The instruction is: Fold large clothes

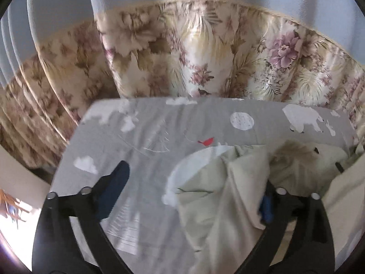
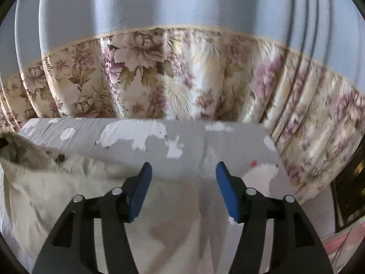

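- Garment [image 1: 219, 196]: a pale cream piece of clothing lying crumpled on the bed [image 1: 146, 141], whose grey sheet is printed with white bears and clouds. In the right wrist view the same cloth [image 2: 68, 194] spreads lower left, with a dark button [image 2: 60, 158] near its upper edge.
- Handling, as judged: soft, light and limp; it will sag and drape when lifted, and loose folds may slip. A hem or corner offers the surest hold, not the bunched middle.
- Left claw [image 1: 194, 191]: jaws wide apart; a ridge of the garment rises between them and hides most of one pad. Nothing is pinched.
- Right claw [image 2: 183, 190]: jaws apart and empty, poised above the garment's flatter part.
- Containers: none visible.
- Backdrop: a floral curtain [image 2: 182, 80] hangs behind the bed.
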A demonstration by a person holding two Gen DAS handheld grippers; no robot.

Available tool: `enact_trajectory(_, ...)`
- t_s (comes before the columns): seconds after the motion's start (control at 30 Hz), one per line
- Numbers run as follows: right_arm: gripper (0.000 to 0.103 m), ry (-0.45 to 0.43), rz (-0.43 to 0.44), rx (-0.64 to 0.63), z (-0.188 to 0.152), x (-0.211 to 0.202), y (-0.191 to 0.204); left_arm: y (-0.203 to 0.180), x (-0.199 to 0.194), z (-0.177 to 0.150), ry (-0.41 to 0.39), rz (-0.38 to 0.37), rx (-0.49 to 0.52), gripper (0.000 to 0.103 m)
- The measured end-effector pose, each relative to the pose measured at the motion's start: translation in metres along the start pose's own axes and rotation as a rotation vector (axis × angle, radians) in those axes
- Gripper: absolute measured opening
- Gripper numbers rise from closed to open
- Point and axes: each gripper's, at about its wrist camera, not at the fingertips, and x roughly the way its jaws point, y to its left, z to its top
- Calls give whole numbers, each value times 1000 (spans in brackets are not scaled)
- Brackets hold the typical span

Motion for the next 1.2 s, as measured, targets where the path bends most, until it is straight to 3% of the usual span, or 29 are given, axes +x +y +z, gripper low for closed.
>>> enact_trajectory(0.13,60,20,45,35,-26,-8,-22,11,-2,-11,10,-11,59,99)
enact_trajectory(0.27,64,18,127,117,-38,-17,-39,29,-6,-23,22,-53,26,100)
enact_trajectory(0.4,66,18,90,78,-39,-16,-31,51,-22,-21,1,-118,-33,100)
enact_trajectory(0.53,66,25,104,78,-41,-10,-23,63,-31,-13,44,-394,-93,100)
enact_trajectory(0.7,67,23,124,61,-44,-8,-12,64,-38,-12,35,-523,-132,100)
enact_trajectory(0.8,67,36,111,46,-45,-9,-10,70,-35,-16,49,-660,-190,100)
enact_trajectory(0.93,67,41,102,40,-47,-11,-10,63,-9,-22,202,-970,-269,100)
enact_trajectory(0.97,67,44,104,39,-48,-11,-9,60,-2,-23,235,-1033,-285,100)
enact_trajectory(1.0,67,48,104,37,-48,-11,-8,57,1,-24,253,-1045,-291,100)
enact_trajectory(1.07,67,48,100,28,-49,-12,-5,54,-1,-23,218,-862,-272,100)
enact_trajectory(1.1,67,44,97,19,-49,-14,-3,53,-11,-21,141,-662,-236,100)
enact_trajectory(1.2,67,24,87,-10,-48,-17,1,43,-36,-22,-18,-317,-85,100)
